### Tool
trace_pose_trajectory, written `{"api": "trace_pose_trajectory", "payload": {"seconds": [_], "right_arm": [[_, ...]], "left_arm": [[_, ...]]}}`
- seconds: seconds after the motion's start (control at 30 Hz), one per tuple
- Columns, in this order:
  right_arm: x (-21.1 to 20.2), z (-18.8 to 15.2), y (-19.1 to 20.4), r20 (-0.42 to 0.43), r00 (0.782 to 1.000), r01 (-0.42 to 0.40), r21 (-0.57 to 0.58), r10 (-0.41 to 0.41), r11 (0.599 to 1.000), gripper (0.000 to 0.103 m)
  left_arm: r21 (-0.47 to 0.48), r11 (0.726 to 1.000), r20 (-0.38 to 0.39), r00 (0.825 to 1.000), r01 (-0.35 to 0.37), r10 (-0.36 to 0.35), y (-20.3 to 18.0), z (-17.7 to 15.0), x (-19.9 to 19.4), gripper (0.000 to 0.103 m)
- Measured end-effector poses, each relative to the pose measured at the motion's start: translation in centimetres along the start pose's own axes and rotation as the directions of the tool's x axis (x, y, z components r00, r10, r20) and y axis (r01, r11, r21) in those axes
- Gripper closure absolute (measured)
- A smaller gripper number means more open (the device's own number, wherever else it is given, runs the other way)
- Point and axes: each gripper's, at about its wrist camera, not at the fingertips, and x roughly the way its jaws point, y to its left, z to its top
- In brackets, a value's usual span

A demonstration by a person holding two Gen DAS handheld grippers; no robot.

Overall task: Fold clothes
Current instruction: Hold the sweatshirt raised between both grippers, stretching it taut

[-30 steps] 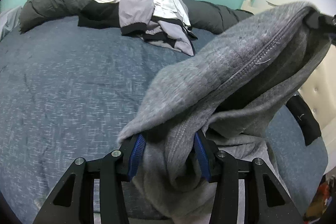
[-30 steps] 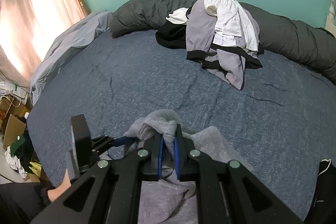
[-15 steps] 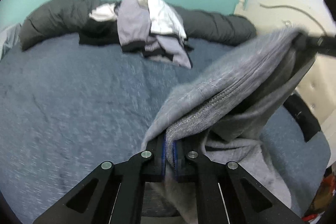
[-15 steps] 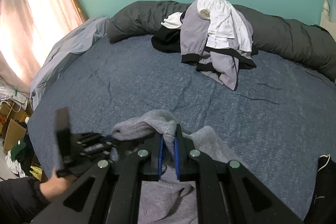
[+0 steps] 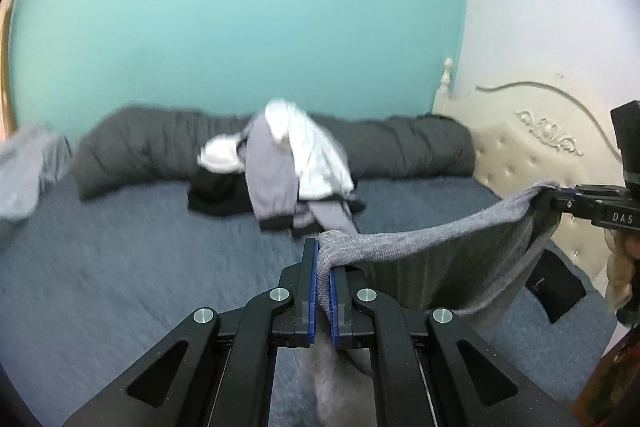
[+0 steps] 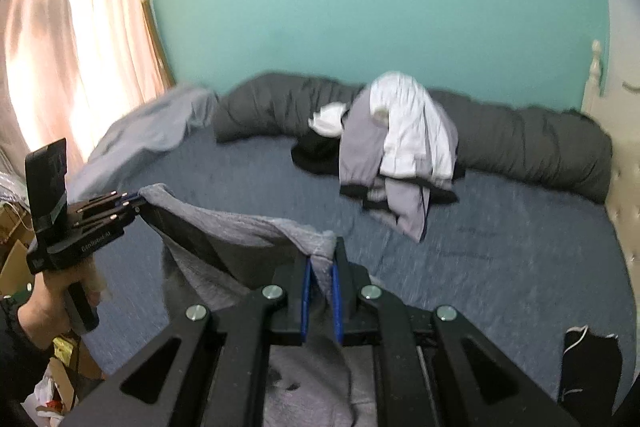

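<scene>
A grey knit garment (image 5: pixel 432 243) hangs in the air above the bed, stretched between both grippers with its body sagging below. My left gripper (image 5: pixel 324 259) is shut on one end of its top edge. In the same view my right gripper (image 5: pixel 556 193) pinches the other end at the far right. From the right wrist view, my right gripper (image 6: pixel 320 261) is shut on a fold of the grey garment (image 6: pixel 224 223), and the left gripper (image 6: pixel 134 205), held by a hand, grips the opposite corner at the left.
A heap of grey, white and black clothes (image 5: pixel 288 167) lies at the back of the blue bed cover (image 5: pixel 120 267), against a rolled dark duvet (image 5: pixel 152 143). A cream headboard (image 5: pixel 540 155) bounds the right side. A black garment (image 6: pixel 588 363) lies near the right edge. Curtain (image 6: pixel 72 47) at left.
The left jaws, open around the cloth a second ago, closed on it. Both grippers rose and the garment came off the bed, pulled out into a band between them.
</scene>
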Motion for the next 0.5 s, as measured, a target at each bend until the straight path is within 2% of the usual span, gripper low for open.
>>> {"api": "trace_pose_trajectory", "payload": {"seconds": [0.23, 0.5], "right_arm": [[-7.8, 4.6, 2.2, 0.134, 0.991, 0.030, -0.045, -0.024, 0.999, 0.095], [-16.2, 9.1, 5.6, 0.272, 0.962, 0.055, -0.096, -0.026, 0.994, 0.095]], "left_arm": [[0.069, 0.997, 0.110, 0.994, -0.024, 0.016, -2.6, 8.1, -8.3, 0.099], [0.105, 0.993, 0.208, 0.977, -0.061, 0.038, -4.5, 14.5, -16.8, 0.099]]}}
